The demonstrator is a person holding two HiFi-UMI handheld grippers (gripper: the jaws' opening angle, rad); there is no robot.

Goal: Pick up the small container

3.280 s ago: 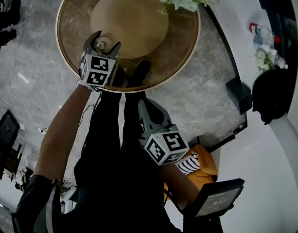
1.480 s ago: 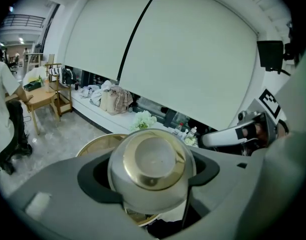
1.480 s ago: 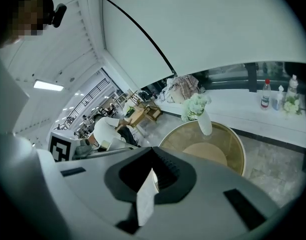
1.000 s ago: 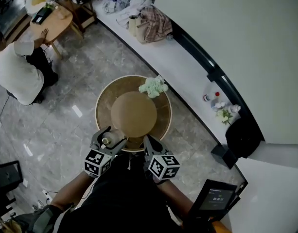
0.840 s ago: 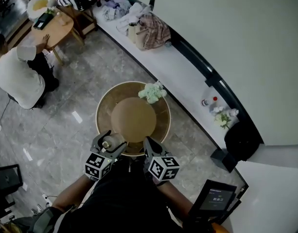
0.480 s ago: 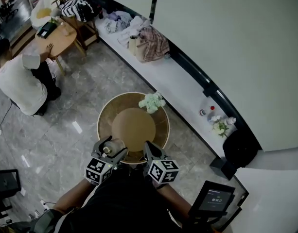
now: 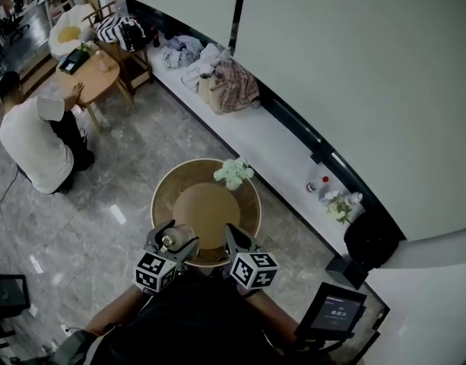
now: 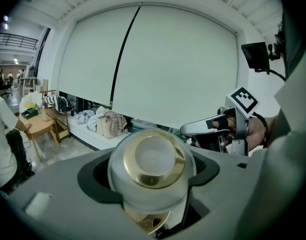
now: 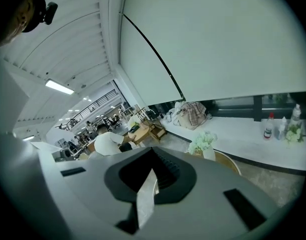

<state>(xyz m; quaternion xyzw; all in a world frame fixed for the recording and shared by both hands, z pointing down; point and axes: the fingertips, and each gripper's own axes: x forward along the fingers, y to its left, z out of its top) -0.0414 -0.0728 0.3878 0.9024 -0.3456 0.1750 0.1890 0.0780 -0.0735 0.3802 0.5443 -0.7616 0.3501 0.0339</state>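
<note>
Both forearms are drawn in close to the person's body. The left gripper [image 7: 172,236] and right gripper [image 7: 233,234] sit side by side above the near edge of the round table [image 7: 246,207]. The left jaws are clamped on the small container [image 8: 153,165], held off the table. The right jaws are together and hold nothing.

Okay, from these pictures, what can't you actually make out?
Inside of the small container: left gripper view, its gold-ringed end faces the camera and covers it.
The container's far end: left gripper view, behind its own body and the left gripper's jaws; head view, too small.
Labels on the bottles: head view, too small.
Text on the tablet screen: head view, too small.
</note>
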